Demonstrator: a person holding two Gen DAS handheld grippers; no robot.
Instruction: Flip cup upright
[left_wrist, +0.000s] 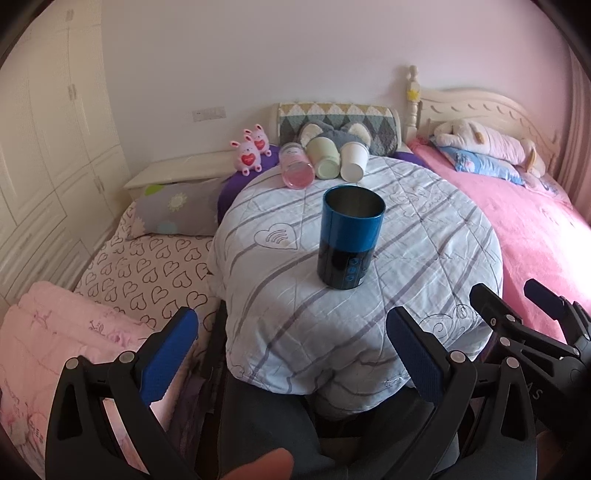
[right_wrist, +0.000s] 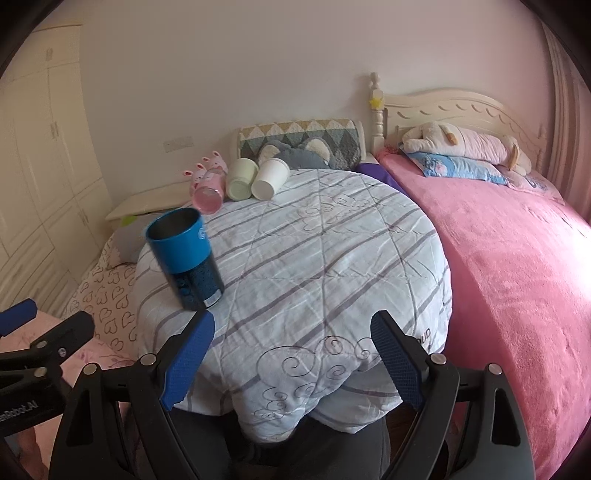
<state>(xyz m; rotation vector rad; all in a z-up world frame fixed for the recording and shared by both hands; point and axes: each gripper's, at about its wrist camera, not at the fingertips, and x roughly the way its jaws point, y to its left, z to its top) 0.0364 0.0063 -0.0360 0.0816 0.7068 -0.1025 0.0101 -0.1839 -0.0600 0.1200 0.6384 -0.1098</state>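
Note:
A blue and black metal cup stands upright, mouth up, on a round surface covered by a striped pale-blue quilt. It also shows in the right wrist view at the left. My left gripper is open and empty, in front of the cup and apart from it. My right gripper is open and empty, to the right of the cup; it shows in the left wrist view at the right edge. Three cups lie on their sides at the quilt's far edge: pink, pale green, white.
Two pink bunny toys and a grey plush sit behind the lying cups. A bed with a pink blanket is at the right, a heart-print bed at the left, a wardrobe beyond.

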